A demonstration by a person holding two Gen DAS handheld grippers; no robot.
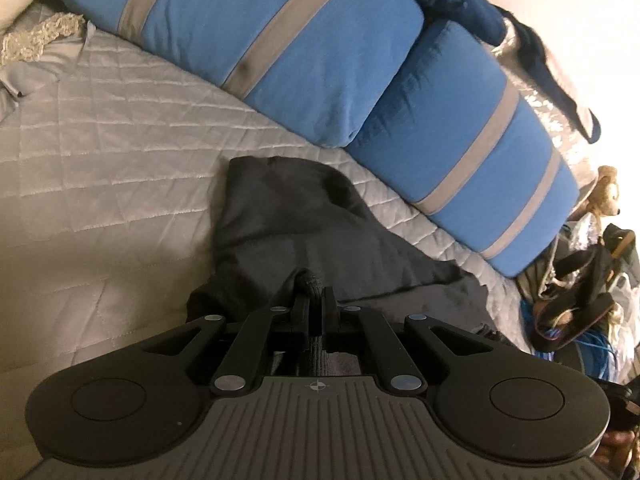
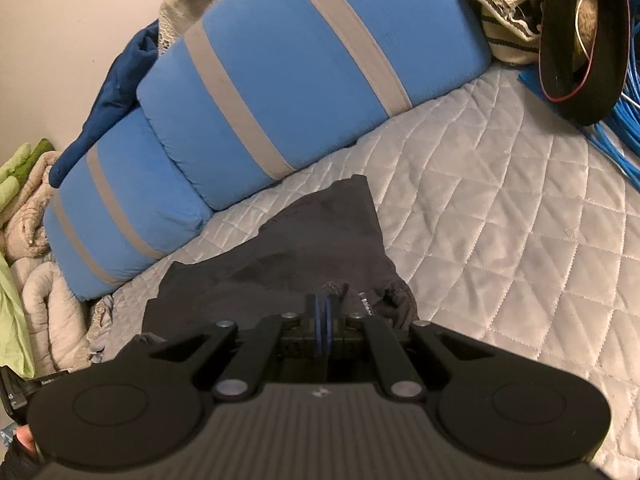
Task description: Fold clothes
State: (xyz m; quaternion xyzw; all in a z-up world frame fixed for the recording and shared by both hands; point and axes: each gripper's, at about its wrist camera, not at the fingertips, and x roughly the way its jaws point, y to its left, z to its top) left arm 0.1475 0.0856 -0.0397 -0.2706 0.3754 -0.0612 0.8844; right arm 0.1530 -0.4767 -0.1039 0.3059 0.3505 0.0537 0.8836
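Two tools pinch one dark grey garment (image 1: 288,232) at its near edge, and it lies partly lifted on the quilted grey bed cover (image 1: 100,152), its far end reaching toward the blue pillows with grey stripes (image 1: 260,40). The left tool (image 1: 315,300) has its fingers pressed together on a ribbed bit of the hem; the right tool (image 2: 324,308) is likewise closed on the cloth, thin blue pads showing between its fingers. To do this step well, I judge both grips should rise level and pull gently apart so the edge goes taut, then carry it toward the pillows and lay it down square on the far end, smoothing wrinkles before letting go. Uneven height would likely skew the fold. Beside the right tool, a small pale mark on the fabric looks like lettering, too small to read. Beyond the pillows sits clutter: a plush toy (image 1: 604,192) and blue cable (image 2: 624,92).
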